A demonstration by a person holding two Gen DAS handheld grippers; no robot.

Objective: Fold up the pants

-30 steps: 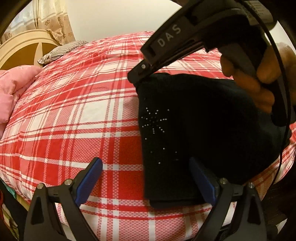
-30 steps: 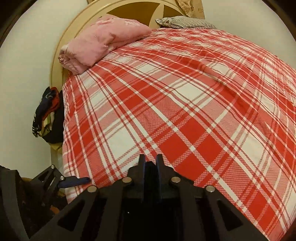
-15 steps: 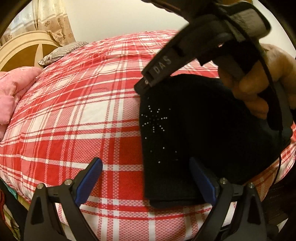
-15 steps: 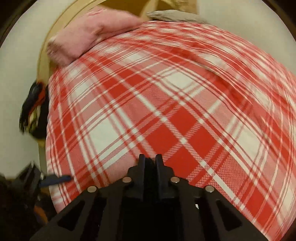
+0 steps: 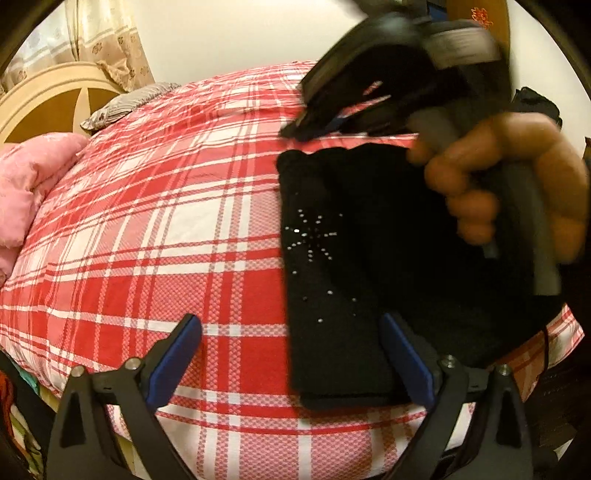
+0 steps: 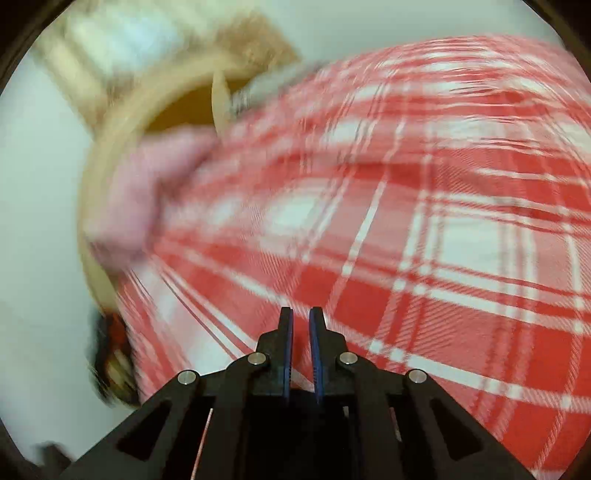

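Lifting the right gripper (image 6: 301, 325) clear w/o snagging the top layer is what we judge matters now; its jaws show a narrow gap, nothing between them; left gripper (image 5: 291, 350) hangs wide open over the near edge, holding nothing. Pants (image 5: 354, 266), black w/ a small starburst of studs, lie folded to a compact rectangle on the red plaid bedspread (image 5: 155, 229), near corner; edges look roughly squared.

Bed (image 5: 155, 236) under red-and-white plaid cover, cream arched headboard (image 5: 44, 99) with brown inset, pink folded blanket (image 5: 26, 192) near it, grey striped pillow (image 5: 129, 103), floral beige curtain (image 5: 103, 40), plain white wall (image 5: 229, 33), warm indoor light
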